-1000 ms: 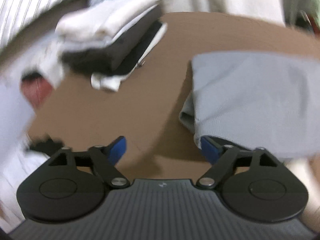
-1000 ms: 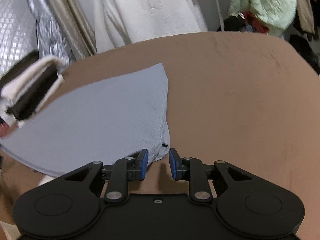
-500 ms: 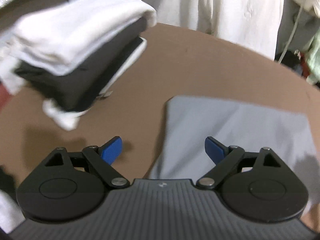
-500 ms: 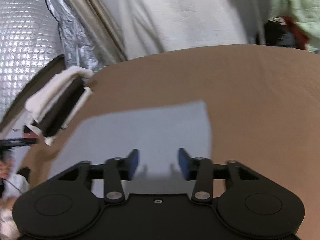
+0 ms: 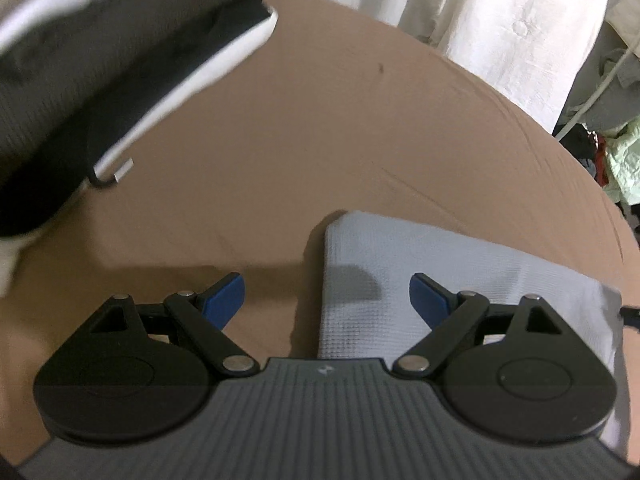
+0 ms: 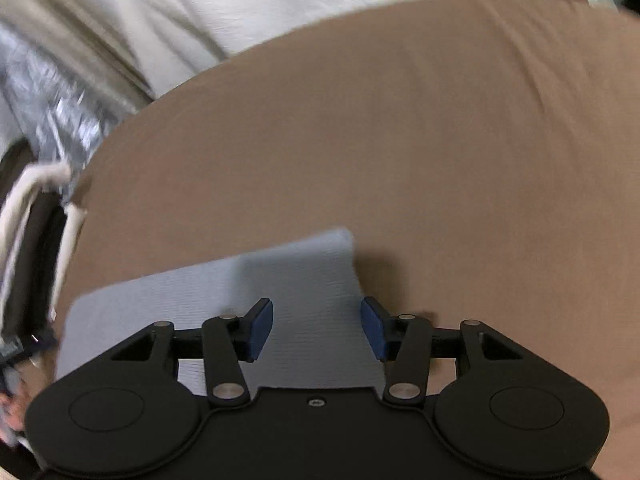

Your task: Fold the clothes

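A folded light-grey garment (image 5: pixel 460 280) lay flat on the brown-covered table (image 5: pixel 320 140), its near edge hidden beneath both tools in either view. The left gripper (image 5: pixel 326 300) hung over the garment's left edge with its blue-padded fingers (image 5: pixel 224 300) spread wide and nothing between them; one pad stood over bare brown cover, the other over the grey cloth. Whether either pad touched the fabric could not be made out. The right gripper (image 6: pixel 316 330) hung over the garment's (image 6: pixel 248 288) right side, its fingers (image 6: pixel 260 330) likewise apart and empty, the right-hand pad near the garment's right edge.

Beyond the garment's left edge, a stack of folded clothes (image 5: pixel 100 80) in black and white loomed large and blurred in the left wrist view, cut off by the frame. In the right wrist view the same stack (image 6: pixel 36 240) showed only as a smeared sliver at the left margin. Behind the table (image 6: pixel 400 140), pale hanging fabric (image 5: pixel 480 20) filled the background, with crinkled silver sheeting (image 6: pixel 60 100) to its left, both softened by motion blur.
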`<state>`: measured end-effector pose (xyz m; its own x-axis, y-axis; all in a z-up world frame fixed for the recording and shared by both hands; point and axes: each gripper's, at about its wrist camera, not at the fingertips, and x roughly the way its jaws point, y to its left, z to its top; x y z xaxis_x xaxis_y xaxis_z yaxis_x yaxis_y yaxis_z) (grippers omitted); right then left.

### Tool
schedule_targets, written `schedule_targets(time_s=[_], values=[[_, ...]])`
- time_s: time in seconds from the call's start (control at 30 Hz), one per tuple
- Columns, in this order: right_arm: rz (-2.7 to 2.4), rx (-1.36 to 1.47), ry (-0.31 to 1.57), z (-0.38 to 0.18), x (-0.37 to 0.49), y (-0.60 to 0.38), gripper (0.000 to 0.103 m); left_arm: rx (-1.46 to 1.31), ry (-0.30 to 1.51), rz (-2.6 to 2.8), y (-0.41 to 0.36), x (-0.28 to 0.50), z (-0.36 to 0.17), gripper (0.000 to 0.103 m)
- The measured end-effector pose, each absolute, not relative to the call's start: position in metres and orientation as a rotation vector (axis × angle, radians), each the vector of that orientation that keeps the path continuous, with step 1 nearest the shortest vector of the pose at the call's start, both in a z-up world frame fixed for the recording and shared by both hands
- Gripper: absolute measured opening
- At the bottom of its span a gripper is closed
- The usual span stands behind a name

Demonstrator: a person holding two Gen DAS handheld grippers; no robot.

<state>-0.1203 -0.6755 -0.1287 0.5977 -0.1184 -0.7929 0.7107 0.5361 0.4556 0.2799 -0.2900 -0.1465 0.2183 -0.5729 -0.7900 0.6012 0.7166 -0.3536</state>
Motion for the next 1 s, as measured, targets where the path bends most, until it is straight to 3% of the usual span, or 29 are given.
schedule_targets(time_s=[0.37,0.43,0.47,0.5,0.57,0.63,1.0], values=[[-0.479,0.812,0.681,-0.146,-0.121,-0.691,0.061,-0.22,1.117,-0.937,-0.307,0.314,-0.182,0.095],[-0.452,0.78,0.65,-0.148,-0.116,-0.688,0.059,-0.23,1.116,-1.035,-0.312,0.309,-0.187,0.083],[-0.459,0.738,0.649,-0.147,-0.112,-0.685,0.04,-0.165,1.111,-1.045,-0.318,0.303,-0.187,0.048],[-0.471,0.686,0.653,-0.146,-0.109,-0.681,0.013,-0.073,1.102,-1.037,-0.325,0.295,-0.188,0.028],[-0.533,0.563,0.644,-0.138,-0.104,-0.664,0.013,0.089,1.049,-1.024,-0.338,0.276,-0.185,0.023],[-0.557,0.459,0.623,-0.129,-0.099,-0.645,0.013,0.207,0.945,-1.022,-0.346,0.254,-0.176,0.012],[-0.582,0.298,0.477,-0.049,-0.1,-0.625,0.009,0.267,0.742,-0.96,-0.37,0.242,-0.107,0.009]])
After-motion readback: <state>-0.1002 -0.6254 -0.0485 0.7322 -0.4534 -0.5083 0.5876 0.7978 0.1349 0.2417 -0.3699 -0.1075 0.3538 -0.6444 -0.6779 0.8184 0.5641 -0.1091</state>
